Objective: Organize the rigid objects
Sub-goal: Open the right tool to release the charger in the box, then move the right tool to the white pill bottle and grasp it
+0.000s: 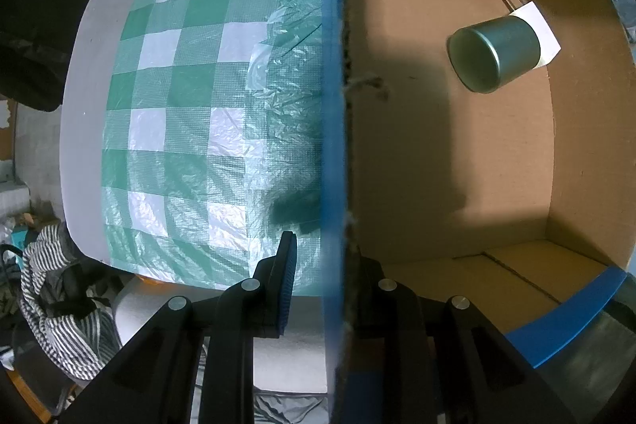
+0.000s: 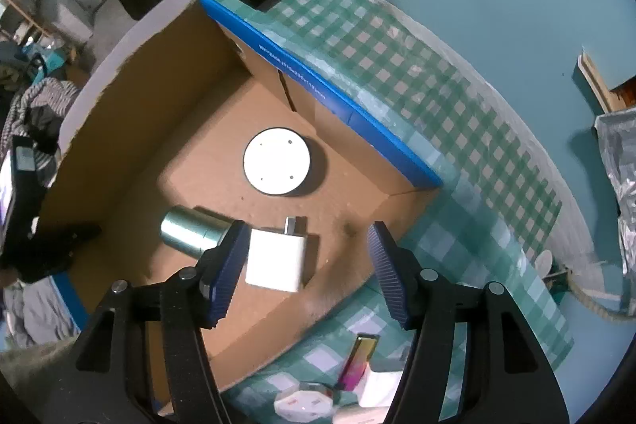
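A white charger (image 2: 275,259) lies flat on the floor of an open cardboard box (image 2: 131,114), just beside a tin can (image 2: 190,232) on its side and near a round white-topped disc (image 2: 276,161), as the right gripper (image 2: 306,263) hangs above it with jaws spread wide and empty. The left gripper (image 1: 320,281) straddles the box's blue-edged wall, apparently pinching it. The charger looks light, stiff and smooth, best taken across its flat sides, clear of the prongs.

Left wrist view close along the cardboard box (image 1: 457,153) wall, right wrist view above it, both sharing its inside.
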Action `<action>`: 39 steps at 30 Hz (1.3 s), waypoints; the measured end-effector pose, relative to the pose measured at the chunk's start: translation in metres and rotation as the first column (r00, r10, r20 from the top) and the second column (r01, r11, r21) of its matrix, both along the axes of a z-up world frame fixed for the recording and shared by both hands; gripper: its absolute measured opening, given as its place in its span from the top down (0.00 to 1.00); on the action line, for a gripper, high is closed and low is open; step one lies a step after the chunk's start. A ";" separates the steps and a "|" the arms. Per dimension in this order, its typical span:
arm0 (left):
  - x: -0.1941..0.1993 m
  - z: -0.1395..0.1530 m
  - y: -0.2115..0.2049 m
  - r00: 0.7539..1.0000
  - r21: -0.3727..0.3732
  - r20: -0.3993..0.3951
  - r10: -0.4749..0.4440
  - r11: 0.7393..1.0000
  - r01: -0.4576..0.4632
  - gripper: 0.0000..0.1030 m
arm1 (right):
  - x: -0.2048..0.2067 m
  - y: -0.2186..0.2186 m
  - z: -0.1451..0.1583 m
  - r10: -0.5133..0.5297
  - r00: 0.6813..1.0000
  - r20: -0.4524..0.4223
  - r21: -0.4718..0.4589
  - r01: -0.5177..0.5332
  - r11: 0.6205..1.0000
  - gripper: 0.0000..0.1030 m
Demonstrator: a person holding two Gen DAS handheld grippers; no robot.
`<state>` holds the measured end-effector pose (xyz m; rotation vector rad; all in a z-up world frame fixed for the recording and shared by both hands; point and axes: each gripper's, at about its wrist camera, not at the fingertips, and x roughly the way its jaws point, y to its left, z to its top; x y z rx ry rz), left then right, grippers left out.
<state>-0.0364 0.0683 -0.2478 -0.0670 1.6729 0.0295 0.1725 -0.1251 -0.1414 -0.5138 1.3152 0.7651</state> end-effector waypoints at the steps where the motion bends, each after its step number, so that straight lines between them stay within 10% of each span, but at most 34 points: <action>1: 0.000 -0.001 0.000 1.000 0.001 0.000 0.000 1.000 0.000 0.78 | 0.000 -0.002 0.002 0.005 1.000 0.002 0.007 -0.005 1.000 0.39; 12: -0.001 0.000 0.000 1.000 0.005 -0.004 0.008 1.000 -0.008 0.78 | 0.017 -0.048 0.011 -0.065 0.997 0.042 -0.005 0.066 0.998 0.29; 39: -0.001 0.002 -0.003 1.000 0.009 -0.003 0.006 1.000 -0.006 0.78 | 0.079 -0.168 -0.098 -0.465 0.882 -0.079 -0.181 0.446 0.877 0.27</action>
